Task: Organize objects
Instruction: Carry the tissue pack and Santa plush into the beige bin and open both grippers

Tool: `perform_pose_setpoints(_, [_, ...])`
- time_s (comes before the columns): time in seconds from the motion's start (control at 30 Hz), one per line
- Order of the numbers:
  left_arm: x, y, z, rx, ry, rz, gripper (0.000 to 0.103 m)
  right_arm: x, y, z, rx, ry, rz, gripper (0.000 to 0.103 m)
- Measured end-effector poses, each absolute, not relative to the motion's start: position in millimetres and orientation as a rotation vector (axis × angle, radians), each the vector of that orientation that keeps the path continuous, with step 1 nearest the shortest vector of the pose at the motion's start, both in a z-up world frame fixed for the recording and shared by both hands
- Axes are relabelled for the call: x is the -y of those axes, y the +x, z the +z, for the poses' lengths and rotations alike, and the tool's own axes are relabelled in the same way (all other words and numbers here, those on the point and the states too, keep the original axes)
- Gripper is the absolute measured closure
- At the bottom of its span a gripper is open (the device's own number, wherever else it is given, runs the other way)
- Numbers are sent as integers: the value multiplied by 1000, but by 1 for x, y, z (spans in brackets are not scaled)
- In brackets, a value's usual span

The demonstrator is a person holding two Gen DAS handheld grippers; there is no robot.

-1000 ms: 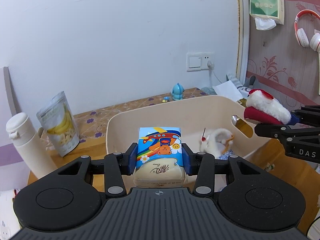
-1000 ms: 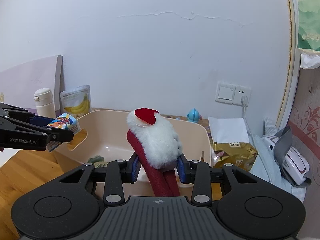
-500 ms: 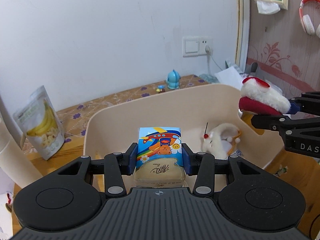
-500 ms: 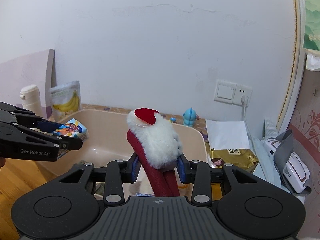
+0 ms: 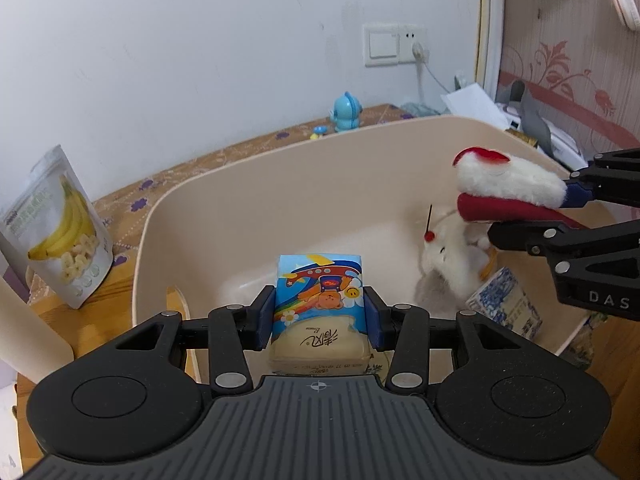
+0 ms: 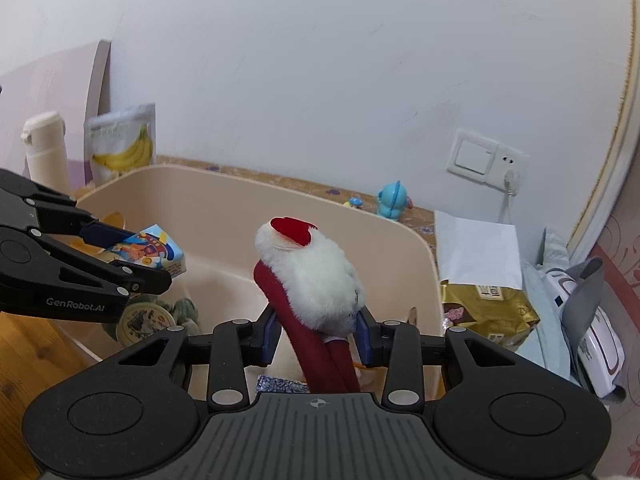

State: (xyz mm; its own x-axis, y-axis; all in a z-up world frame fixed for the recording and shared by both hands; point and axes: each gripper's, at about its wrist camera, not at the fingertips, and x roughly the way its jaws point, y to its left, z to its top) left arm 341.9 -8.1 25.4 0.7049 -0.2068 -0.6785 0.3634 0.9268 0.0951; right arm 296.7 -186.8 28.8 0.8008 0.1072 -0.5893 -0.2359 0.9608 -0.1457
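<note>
Left wrist – grip: the left gripper (image 5: 320, 316) has its jaws closed on the tissue pack (image 5: 319, 304), which stands upright between them above the near end of the beige bin (image 5: 248, 200)
Left wrist – surroundings: ahead and to the right of the jaws a white plush toy (image 5: 448, 264) and a blue-patterned box (image 5: 506, 304) lie inside the bin; the banana chip bag (image 5: 60, 232) stands on the desk (image 5: 120, 292) off to the left
Left wrist – doing it well: lower the pack toward the bare floor just ahead of the jaws, then part them only when it is low, so it does not tumble
Left wrist – change: the bin fills more of the view than a second ago, and the pack is now over its interior, not short of the rim
Right wrist – grip: the right gripper (image 6: 316, 334) has its jaws clamped on the Santa plush (image 6: 312, 280), held over the bin's right half
Right wrist – doing it well: keep clear of the left gripper to the left, and release beside the white toy
Right wrist – change: the bin wall sits closer and lower than before
</note>
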Motion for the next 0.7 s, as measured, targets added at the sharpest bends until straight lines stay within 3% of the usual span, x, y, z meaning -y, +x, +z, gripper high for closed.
perform_pose_setpoints(0.3, [9, 348, 23, -784, 232, -328, 57, 176, 310, 16, -691, -244, 211, 65])
perform_pose_setpoints(0.37, [10, 348, 24, -792, 236, -330, 57, 178, 313, 15, -703, -231, 212, 61])
perform_pose_setpoints(0.47, [12, 348, 24, -802, 245, -321, 52, 182, 317, 12, -727, -203, 213, 54])
perform_pose_setpoints(0.57, [13, 346, 26, -797, 244, -307, 35, 184, 317, 12, -733, -198, 207, 52])
perform_pose_setpoints(0.63, [15, 345, 27, -790, 259, -308, 28, 186, 316, 13, -729, -194, 201, 45])
perform_pose_setpoints(0.7, [16, 343, 27, -784, 274, -300, 28, 187, 313, 15, -719, -186, 196, 27])
